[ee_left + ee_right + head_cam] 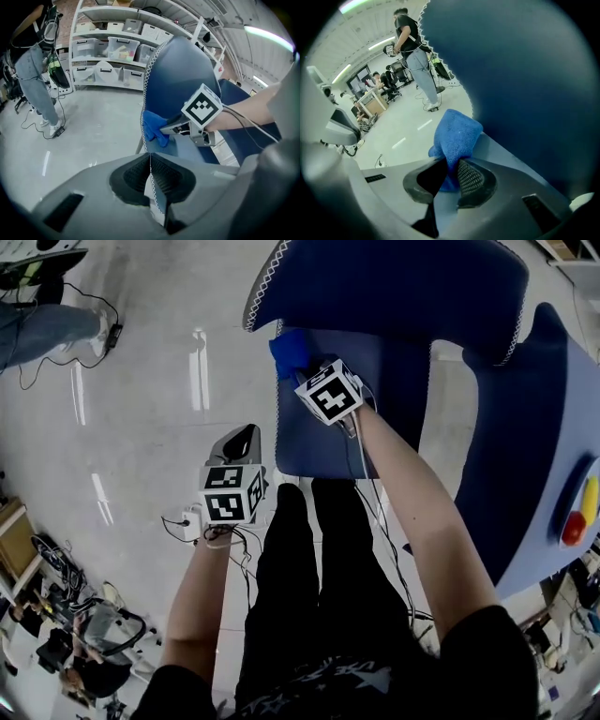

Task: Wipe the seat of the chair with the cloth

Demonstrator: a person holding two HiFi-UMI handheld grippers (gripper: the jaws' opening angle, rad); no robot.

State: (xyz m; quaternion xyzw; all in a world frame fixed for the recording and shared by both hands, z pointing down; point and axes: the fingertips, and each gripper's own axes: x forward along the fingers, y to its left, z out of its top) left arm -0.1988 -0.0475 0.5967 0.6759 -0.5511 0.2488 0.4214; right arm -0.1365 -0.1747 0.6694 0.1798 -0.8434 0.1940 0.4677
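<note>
Here, right claw (449, 177) clamped on blue cloth (457, 133), pressed to seat (323, 432) at far-left corner, by backrest (394, 282). Claw tips buried in cloth folds. Left claw (151, 178) pinched together, empty, off seat, over floor (150, 427). Backrest top cut off in head view.

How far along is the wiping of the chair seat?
Done: the right gripper is shut on the cloth. In hand: the cloth sits at the far left corner of the seat, by the backrest. Left: wiping across the seat toward the front; no wiped patch shows. The left gripper hangs shut and empty.
</note>
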